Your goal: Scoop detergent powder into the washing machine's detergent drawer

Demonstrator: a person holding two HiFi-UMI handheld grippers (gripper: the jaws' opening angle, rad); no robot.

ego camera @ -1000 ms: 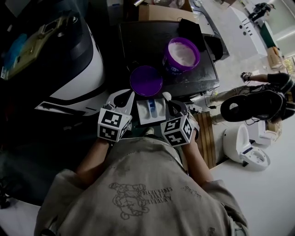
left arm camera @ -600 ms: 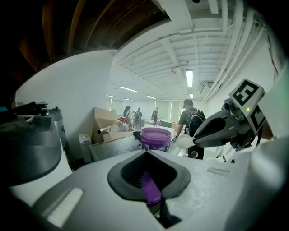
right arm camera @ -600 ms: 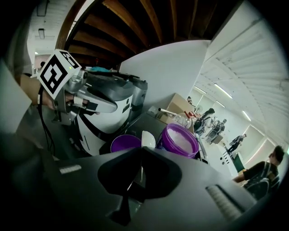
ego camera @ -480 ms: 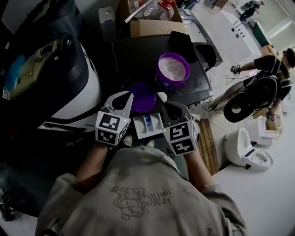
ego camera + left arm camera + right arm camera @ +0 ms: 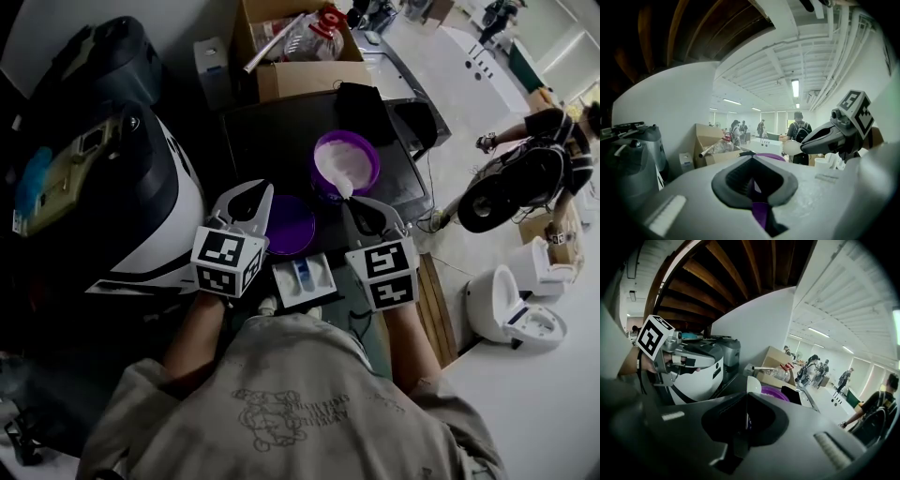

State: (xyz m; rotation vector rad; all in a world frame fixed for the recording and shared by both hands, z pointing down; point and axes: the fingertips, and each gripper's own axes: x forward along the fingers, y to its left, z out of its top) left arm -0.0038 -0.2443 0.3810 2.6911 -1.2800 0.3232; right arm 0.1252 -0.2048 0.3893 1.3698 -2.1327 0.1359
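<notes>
An open purple tub (image 5: 345, 161) of white powder stands on the dark washing machine top (image 5: 267, 127). Its purple lid (image 5: 291, 225) lies flat beside it, nearer me. My left gripper (image 5: 261, 192) is at the lid's left edge, jaws shut with a purple strip (image 5: 759, 211) between them. The white detergent drawer (image 5: 302, 278) sticks out below, between both grippers. My right gripper (image 5: 356, 206) is shut on a white scoop (image 5: 345, 187) whose bowl (image 5: 753, 384) sits at the tub's near rim. The drawer's contents are hard to make out.
A large black-and-white machine (image 5: 141, 187) stands at the left. A cardboard box (image 5: 300, 56) with a bottle sits behind the washer, and a black object (image 5: 361, 108) behind the tub. A person (image 5: 539, 159) and white fixtures (image 5: 506, 305) are on the right.
My right gripper has carried the scoop forward from beside the drawer to the tub's near rim. The left gripper stays at the lid. The head camera has shifted.
</notes>
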